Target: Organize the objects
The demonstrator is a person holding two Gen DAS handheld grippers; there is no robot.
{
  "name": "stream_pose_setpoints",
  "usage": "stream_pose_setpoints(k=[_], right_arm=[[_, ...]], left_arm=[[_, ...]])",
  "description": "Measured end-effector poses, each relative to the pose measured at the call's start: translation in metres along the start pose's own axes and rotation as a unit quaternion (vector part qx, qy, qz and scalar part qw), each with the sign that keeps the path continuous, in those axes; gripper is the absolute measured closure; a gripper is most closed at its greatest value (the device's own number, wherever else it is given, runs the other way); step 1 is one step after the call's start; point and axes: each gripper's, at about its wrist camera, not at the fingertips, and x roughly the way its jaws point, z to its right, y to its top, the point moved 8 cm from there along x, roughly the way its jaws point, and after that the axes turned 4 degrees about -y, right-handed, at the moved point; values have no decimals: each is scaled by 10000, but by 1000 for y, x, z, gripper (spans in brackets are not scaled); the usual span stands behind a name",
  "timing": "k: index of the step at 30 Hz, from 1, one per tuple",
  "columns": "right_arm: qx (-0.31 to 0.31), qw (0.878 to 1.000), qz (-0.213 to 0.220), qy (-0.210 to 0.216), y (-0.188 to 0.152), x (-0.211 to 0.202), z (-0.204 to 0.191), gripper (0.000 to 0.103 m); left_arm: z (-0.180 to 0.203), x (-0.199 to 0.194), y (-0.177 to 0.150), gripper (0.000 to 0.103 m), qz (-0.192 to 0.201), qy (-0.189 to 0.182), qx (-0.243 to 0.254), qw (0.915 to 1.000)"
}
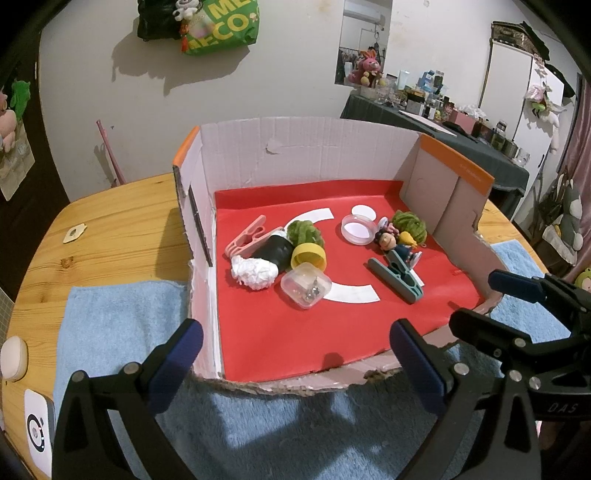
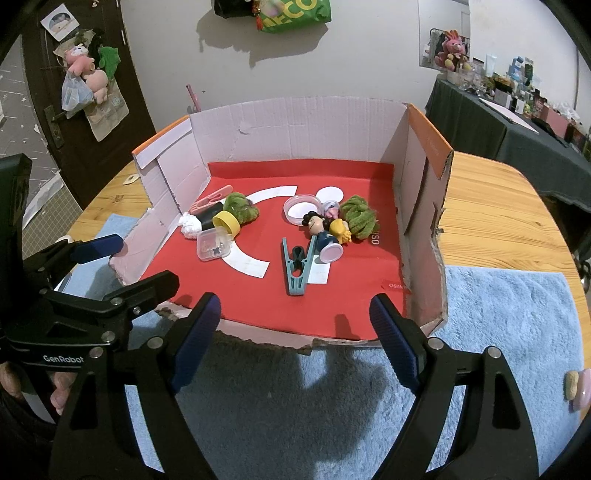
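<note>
Cardboard box (image 1: 306, 147) on desk (image 1: 122, 229) holds clear case (image 1: 304, 290), round dish (image 1: 357, 229), clips, figurine (image 1: 393, 245); both tools (image 1: 295, 360) (image 2: 295, 339) apart, empty.

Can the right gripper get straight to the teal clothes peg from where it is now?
Probably yes. The right gripper is open and empty at the box's low torn front edge, and the teal clothes peg lies ahead on the red liner with nothing between.

White "GenRobot" lettering is showing on the black body of the left gripper (image 2: 123, 266), and "DAS" on the right gripper (image 1: 476, 301). The green bag (image 1: 221, 27) hanging on the wall is displaying pale letters "ME" and "CO". The red sheet (image 2: 369, 266) is carrying white "MINISO" print, upside down.
</note>
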Motion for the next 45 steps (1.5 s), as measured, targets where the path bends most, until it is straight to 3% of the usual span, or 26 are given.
stream_pose_setpoints(k=[21, 39, 45], right_arm=[[-22, 9993, 368, -74, -18, -38, -8, 20], [89, 9998, 110, -151, -61, -24, -4, 20], [118, 9997, 57, -218, -69, -15, -2, 20]], left_arm=[[4, -28, -26, 0, 128, 83, -56, 9999], [2, -21, -67, 0, -78, 122, -240, 9996], [-3, -14, -77, 0, -179, 300, -252, 9991]])
